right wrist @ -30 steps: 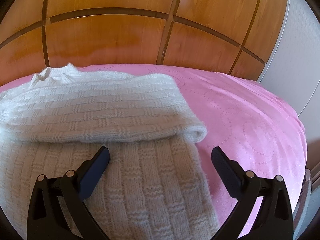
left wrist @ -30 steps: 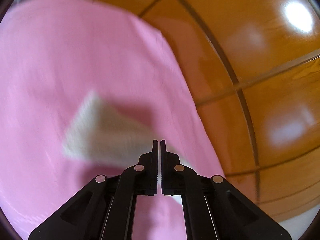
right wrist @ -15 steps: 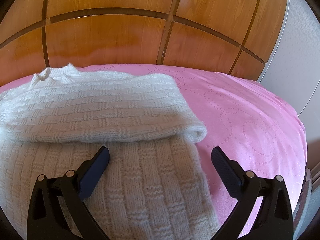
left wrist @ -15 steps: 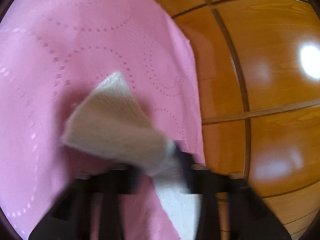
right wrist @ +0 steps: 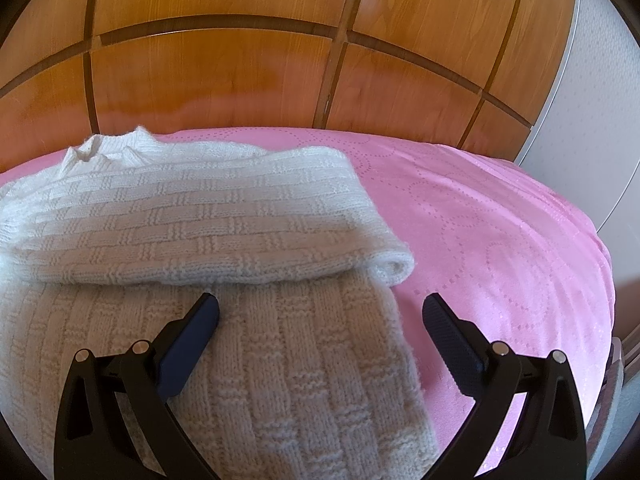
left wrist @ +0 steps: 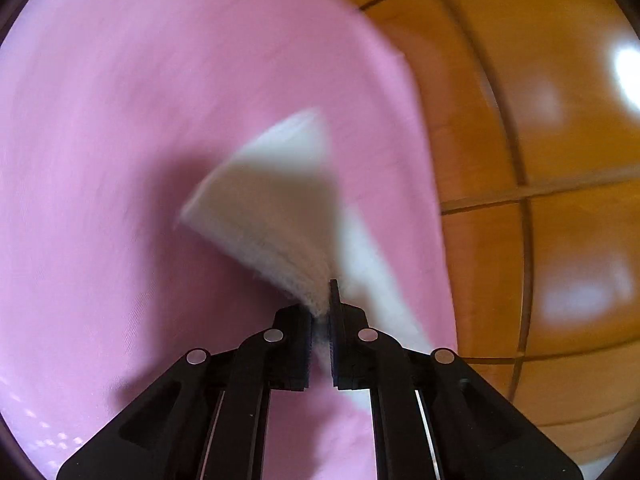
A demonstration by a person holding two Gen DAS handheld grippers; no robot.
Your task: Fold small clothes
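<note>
A cream knitted sweater point(right wrist: 208, 240) lies on the pink bedspread point(right wrist: 500, 240), one sleeve folded across its body. My right gripper point(right wrist: 320, 312) is open and hovers just above the sweater's right edge, holding nothing. In the left wrist view, my left gripper point(left wrist: 320, 312) is shut on a corner of the sweater point(left wrist: 272, 200) and holds it lifted above the pink bedspread point(left wrist: 120, 160). The picture there is blurred by motion.
A wooden panelled headboard point(right wrist: 280, 60) stands behind the bed and shows on the right of the left wrist view point(left wrist: 540, 200). A white wall point(right wrist: 592, 120) is at the far right, past the bed's right edge.
My left gripper has swung with the sweater corner in it; the lifted cloth now stands higher and more central. The right gripper and the folded sleeve have not moved.
</note>
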